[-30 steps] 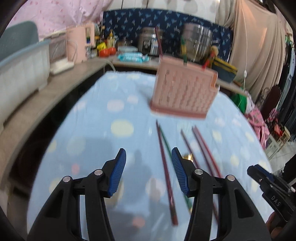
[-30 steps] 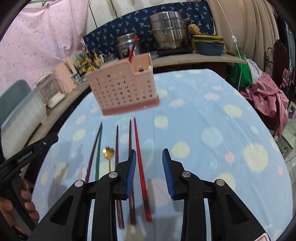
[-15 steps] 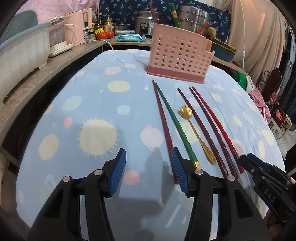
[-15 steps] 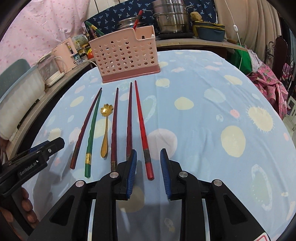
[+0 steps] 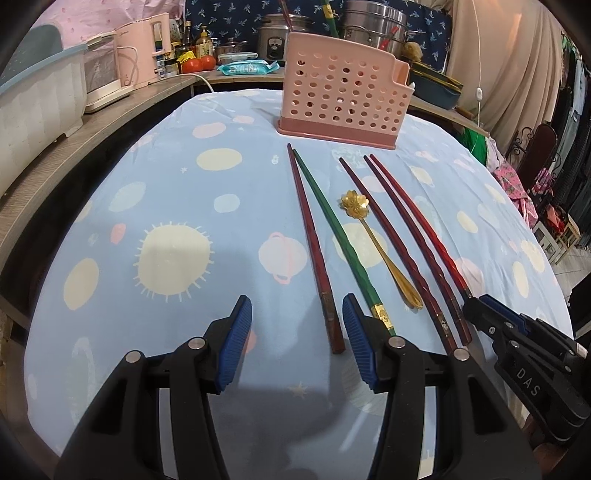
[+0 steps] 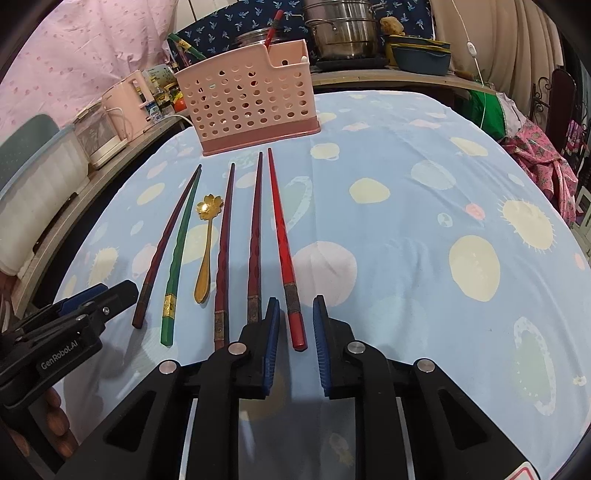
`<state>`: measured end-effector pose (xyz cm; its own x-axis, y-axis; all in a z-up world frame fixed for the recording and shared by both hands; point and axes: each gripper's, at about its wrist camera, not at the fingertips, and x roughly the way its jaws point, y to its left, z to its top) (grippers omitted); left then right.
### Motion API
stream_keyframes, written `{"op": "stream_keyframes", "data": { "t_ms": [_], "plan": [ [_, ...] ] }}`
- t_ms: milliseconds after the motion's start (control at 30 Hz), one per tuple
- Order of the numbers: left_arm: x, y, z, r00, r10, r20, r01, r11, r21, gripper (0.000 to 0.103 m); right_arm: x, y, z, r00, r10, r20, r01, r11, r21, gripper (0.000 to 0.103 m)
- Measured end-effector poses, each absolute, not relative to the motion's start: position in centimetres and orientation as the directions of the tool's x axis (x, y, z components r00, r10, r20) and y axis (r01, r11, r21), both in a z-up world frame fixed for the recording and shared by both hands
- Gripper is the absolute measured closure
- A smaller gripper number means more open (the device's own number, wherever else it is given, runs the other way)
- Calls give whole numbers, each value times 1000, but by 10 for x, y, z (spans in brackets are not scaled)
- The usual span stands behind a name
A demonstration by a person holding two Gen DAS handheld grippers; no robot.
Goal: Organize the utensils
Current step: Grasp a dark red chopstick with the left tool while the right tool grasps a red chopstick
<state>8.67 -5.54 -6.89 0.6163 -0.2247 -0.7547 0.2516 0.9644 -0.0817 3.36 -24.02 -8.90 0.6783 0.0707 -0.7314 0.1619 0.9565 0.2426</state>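
A pink perforated holder [image 5: 341,99] [image 6: 251,99] stands at the far side of the blue tablecloth, with a few chopsticks sticking out of it. In front of it lie several chopsticks and a gold spoon [image 5: 380,251] [image 6: 207,251] in a row. My left gripper [image 5: 297,310] is open low over the cloth, and the thick end of the leftmost dark red chopstick [image 5: 312,243] lies between its jaws, near the right finger. My right gripper [image 6: 296,306] has its jaws closing around the thick end of the bright red chopstick [image 6: 279,229]. Gaps still show on both sides of that chopstick.
A green chopstick [image 6: 176,258] and two dark red ones lie between the grippers. A wooden counter [image 5: 44,158] runs along the left and back, carrying a tub, a pink kettle [image 5: 142,55] and steel pots [image 6: 340,33]. Clothes hang at the right.
Both grippers came down and nearer to the chopsticks' thick ends. The right jaws narrowed around the bright red chopstick. The left jaws kept their width.
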Motion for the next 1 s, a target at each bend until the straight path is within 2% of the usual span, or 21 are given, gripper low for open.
{"op": "stream_keyframes", "data": {
  "t_ms": [233, 533, 767, 1000],
  "plan": [
    [89, -58, -77, 602, -214, -769, 248, 966, -75, 57, 35, -238, -89, 679, 69, -731, 157, 959, 237, 86],
    [89, -58, -78, 613, -199, -765, 248, 967, -52, 71, 36, -235, -91, 682, 62, -728, 151, 963, 224, 86],
    [90, -57, -78, 615, -196, -764, 252, 967, -46, 85, 36, -235, -92, 683, 51, -729, 157, 964, 214, 94],
    [89, -55, -78, 615, -200, -763, 256, 966, -47, 94, 35, -236, -92, 683, 49, -729, 159, 964, 214, 95]
  ]
}}
